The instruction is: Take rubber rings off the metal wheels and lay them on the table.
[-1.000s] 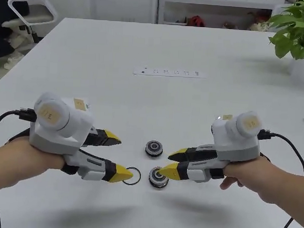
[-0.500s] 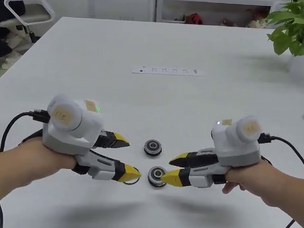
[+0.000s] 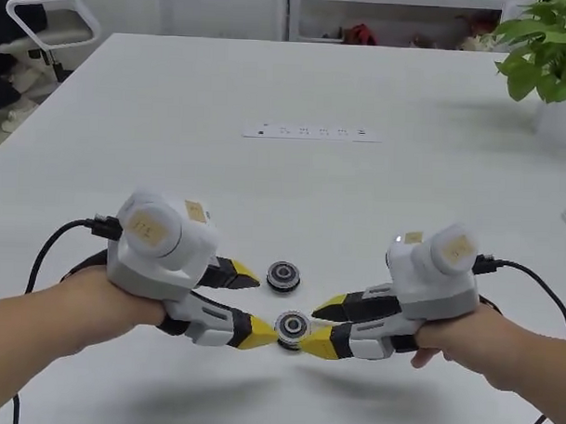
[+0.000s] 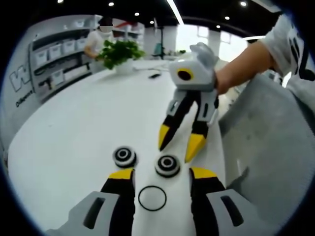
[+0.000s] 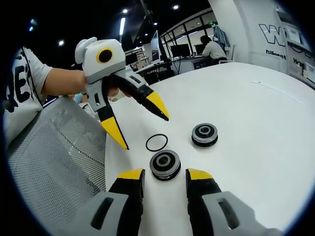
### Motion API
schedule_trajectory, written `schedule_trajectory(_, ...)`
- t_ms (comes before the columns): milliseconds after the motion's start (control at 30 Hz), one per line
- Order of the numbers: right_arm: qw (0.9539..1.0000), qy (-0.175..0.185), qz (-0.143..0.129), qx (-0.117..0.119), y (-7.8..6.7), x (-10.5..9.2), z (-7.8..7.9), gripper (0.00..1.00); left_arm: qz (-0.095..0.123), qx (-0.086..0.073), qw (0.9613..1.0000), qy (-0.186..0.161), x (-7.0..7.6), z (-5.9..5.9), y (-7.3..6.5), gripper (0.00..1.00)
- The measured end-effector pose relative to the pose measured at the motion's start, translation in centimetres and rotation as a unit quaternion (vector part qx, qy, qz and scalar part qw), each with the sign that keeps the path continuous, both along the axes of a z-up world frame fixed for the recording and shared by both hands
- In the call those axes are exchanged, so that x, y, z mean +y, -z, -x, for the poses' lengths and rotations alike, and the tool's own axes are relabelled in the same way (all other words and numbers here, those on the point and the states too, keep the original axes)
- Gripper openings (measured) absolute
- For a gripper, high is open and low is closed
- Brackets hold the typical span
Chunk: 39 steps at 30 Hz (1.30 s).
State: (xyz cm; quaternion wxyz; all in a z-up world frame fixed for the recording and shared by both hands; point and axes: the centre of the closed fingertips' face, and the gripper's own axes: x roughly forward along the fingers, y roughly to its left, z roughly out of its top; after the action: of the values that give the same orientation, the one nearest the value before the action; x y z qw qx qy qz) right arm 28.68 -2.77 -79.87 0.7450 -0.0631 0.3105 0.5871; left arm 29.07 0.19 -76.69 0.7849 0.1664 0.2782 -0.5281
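Note:
Two metal wheels lie on the white table (image 3: pixel 293 184): one (image 3: pixel 291 326) close to me, the other (image 3: pixel 283 276) just behind it. The close wheel (image 4: pixel 167 165) (image 5: pixel 165 164) sits just ahead of both grippers' yellow tips. A loose black rubber ring (image 4: pixel 152 198) (image 5: pixel 156 142) lies flat on the table between the left gripper's jaws. My left gripper (image 3: pixel 254 305) (image 4: pixel 162 173) (image 5: pixel 141 127) is open, its lower tip near the wheel's left side. My right gripper (image 3: pixel 316 323) (image 5: pixel 165 173) (image 4: pixel 179 142) is open on the wheel's right side. The far wheel (image 4: pixel 124 156) (image 5: pixel 204 134) stands apart, untouched.
A white power strip (image 3: pixel 311 133) lies flat mid-table, well beyond the wheels. A potted green plant (image 3: pixel 544 54) stands at the far right corner. An office chair (image 3: pixel 43 22) is off the table's far left. Cables trail from both grippers toward me.
Both grippers have closed in on the near wheel from either side. The left gripper moved right, over the loose ring, whose place on the table is unchanged.

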Motion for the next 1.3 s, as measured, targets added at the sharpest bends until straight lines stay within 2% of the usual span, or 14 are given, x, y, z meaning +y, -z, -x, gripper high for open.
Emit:
schedule_trajectory(267, 1.0, -0.004, 0.006, -0.001, 0.4, 0.0, 0.3, 0.29, -0.004, 0.007, 0.9999, 0.008, -0.7, 0.2, 0.8, 0.42)
schedule_trajectory(467, 0.9999, -0.01, 0.009, -0.003, 0.7, 0.2, 0.5, 0.27, 0.0, 0.009, 0.9999, 0.01, -1.2, 0.3, 1.0, 0.39)
schedule_trajectory(1033, 1.0, -0.002, 0.001, -0.001, 0.8, 0.4, 0.1, 0.23, 0.007, 0.006, 0.9997, 0.021, -2.7, 0.3, 1.4, 0.28)
schedule_trajectory(1300, 1.0, 0.0, -0.002, 0.0, 0.8, 0.3, 0.0, 0.21, 0.003, 0.003, 0.9996, 0.028, -3.1, 0.2, 1.9, 0.22)
